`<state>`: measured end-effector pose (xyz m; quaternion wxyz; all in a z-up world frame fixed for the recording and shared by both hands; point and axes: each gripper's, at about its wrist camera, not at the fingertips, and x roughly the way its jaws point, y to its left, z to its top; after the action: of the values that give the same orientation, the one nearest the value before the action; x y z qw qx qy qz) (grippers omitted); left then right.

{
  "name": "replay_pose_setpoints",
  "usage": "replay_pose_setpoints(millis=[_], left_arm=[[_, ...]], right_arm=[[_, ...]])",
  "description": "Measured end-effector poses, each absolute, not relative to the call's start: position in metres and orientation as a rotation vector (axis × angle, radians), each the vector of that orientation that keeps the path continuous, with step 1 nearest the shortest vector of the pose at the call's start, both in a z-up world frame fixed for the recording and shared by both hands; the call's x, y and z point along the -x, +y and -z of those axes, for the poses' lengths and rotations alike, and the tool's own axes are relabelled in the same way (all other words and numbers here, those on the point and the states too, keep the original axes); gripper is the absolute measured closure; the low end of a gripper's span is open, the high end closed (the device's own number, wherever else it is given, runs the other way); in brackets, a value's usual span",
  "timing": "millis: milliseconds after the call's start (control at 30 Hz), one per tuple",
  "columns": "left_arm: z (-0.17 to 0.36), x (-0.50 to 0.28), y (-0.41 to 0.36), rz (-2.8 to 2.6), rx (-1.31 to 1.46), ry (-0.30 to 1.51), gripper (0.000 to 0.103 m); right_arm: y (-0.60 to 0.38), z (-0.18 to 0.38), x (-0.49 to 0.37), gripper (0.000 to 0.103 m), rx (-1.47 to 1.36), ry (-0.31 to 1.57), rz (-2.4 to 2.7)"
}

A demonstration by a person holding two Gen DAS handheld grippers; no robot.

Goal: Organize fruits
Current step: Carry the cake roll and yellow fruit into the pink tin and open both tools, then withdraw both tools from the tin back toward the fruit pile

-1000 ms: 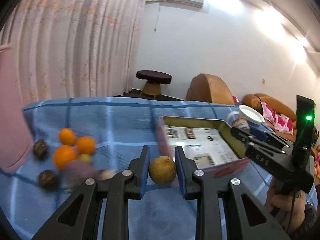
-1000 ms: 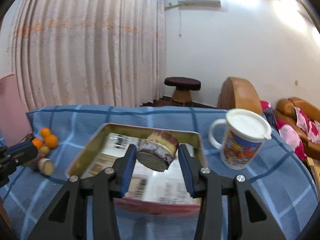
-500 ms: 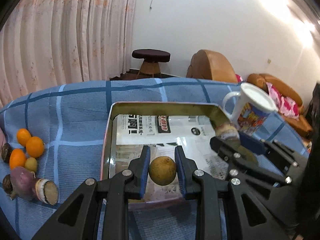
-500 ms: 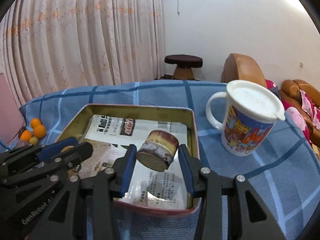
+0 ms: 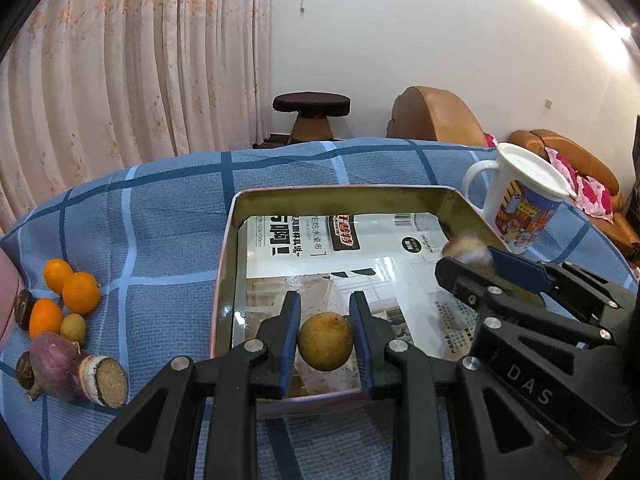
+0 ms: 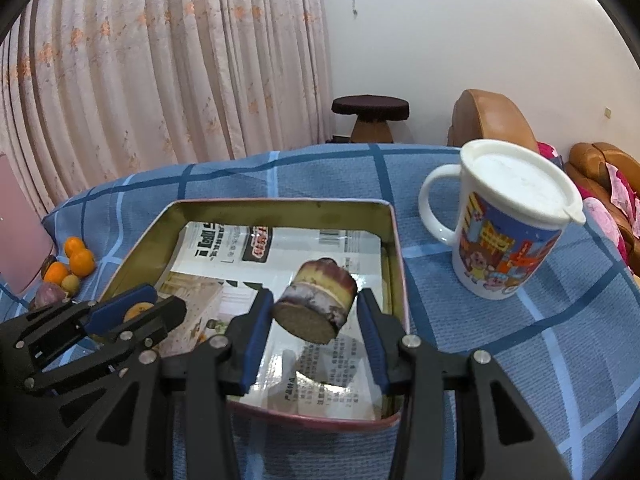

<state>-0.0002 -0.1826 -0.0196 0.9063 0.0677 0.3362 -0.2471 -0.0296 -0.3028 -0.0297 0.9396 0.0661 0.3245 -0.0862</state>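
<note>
My left gripper is shut on a round tan fruit, held just above the near left part of the metal tray. My right gripper is shut on a cut purple sweet potato piece, held over the tray's right half. The tray is lined with printed paper. On the cloth to the left lie oranges, a small tan fruit, dark fruits and a purple sweet potato piece. Each gripper shows in the other's view.
A lidded cartoon mug stands right of the tray on the blue checked cloth. Curtains, a stool and sofas lie behind the table.
Both grippers have moved forward and down over the tray with their loads. The left one swung right from the fruit pile to the tray.
</note>
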Motion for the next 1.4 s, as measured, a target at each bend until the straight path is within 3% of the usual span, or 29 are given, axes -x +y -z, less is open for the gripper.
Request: replay_pose_setpoints(millis=[300, 367, 433, 600, 767, 1400], left_arm=[[0.020, -0.002, -0.176, 0.469, -0.096, 0.715, 0.073], [0.018, 0.001, -0.178, 0.487, -0.103, 0.706, 0.048], [0.014, 0.009, -0.180, 0.490, -0.124, 0.667, 0.030], [-0.003, 0.032, -0.180, 0.474, -0.158, 0.518, 0.029], [-0.003, 0.026, -0.165, 0.428, -0.113, 0.537, 0.029], [0.005, 0.019, -0.105, 0.225, -0.182, 0.517, 0.029]], right_arm=[[-0.304, 0.019, 0.038, 0.027, -0.151, 0.594, 0.194], [-0.301, 0.014, 0.042, 0.007, -0.146, 0.556, 0.185], [-0.294, 0.007, 0.048, 0.006, -0.107, 0.510, 0.195], [-0.285, -0.008, 0.064, 0.006, -0.037, 0.385, 0.266], [-0.301, -0.016, 0.076, 0.002, -0.118, 0.308, 0.299], [-0.298, -0.002, 0.075, 0.002, -0.128, 0.317, 0.319]])
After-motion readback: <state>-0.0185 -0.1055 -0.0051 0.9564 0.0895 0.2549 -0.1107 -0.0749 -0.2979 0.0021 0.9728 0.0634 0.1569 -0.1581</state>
